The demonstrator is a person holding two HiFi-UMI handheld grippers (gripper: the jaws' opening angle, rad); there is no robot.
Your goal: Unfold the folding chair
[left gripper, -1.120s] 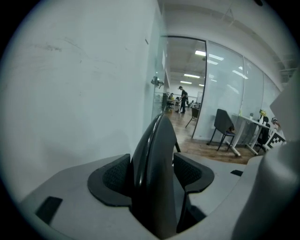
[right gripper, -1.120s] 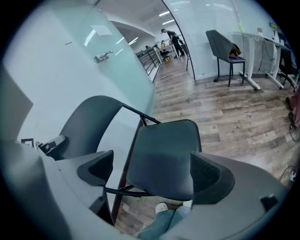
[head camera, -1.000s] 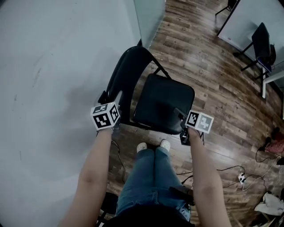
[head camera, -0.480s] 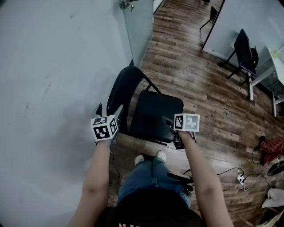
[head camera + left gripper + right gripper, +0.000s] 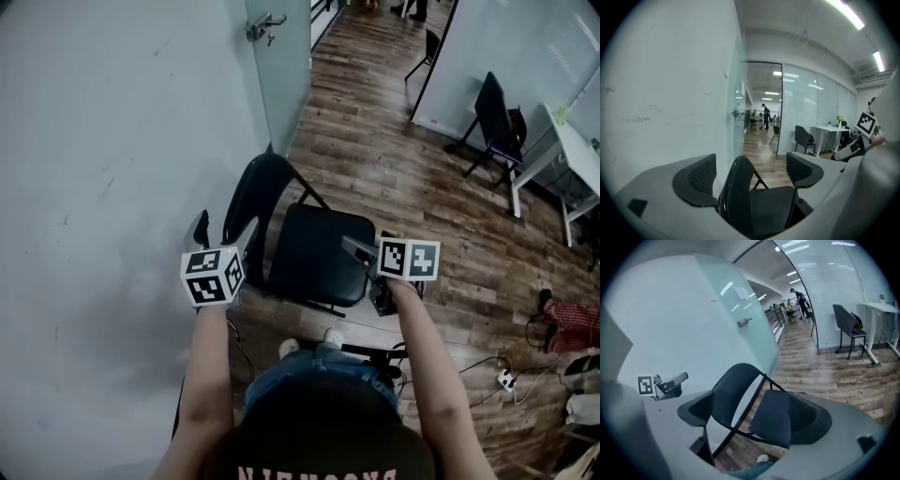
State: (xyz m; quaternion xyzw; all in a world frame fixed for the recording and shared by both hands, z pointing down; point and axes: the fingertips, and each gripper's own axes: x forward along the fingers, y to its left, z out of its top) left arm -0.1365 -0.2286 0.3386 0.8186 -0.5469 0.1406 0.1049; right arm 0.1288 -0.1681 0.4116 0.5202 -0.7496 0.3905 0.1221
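Observation:
The black folding chair (image 5: pixel 314 253) stands unfolded on the wood floor beside the white wall, seat flat and backrest (image 5: pixel 253 202) upright. My left gripper (image 5: pixel 225 232) hovers above the backrest side, apart from the chair; its jaws are opening with nothing between the pads. In the left gripper view the chair (image 5: pixel 768 211) shows beyond the left gripper (image 5: pixel 750 173). My right gripper (image 5: pixel 370 246) hangs open over the seat's near right corner, clear of it. The right gripper view shows the chair (image 5: pixel 733 390) below and past the empty right gripper (image 5: pixel 751 414).
A white wall (image 5: pixel 103 169) runs along the left, with a glass door and handle (image 5: pixel 265 23) behind the chair. Another black chair (image 5: pixel 492 112) and a white desk (image 5: pixel 562 141) stand far right. Cables and a power strip (image 5: pixel 506 378) lie on the floor. The person's shoes (image 5: pixel 309 342) are in front of the chair.
Both grippers have lifted up and away from the chair, and the head view has risen, so the chair looks smaller. The chair itself has stayed in place.

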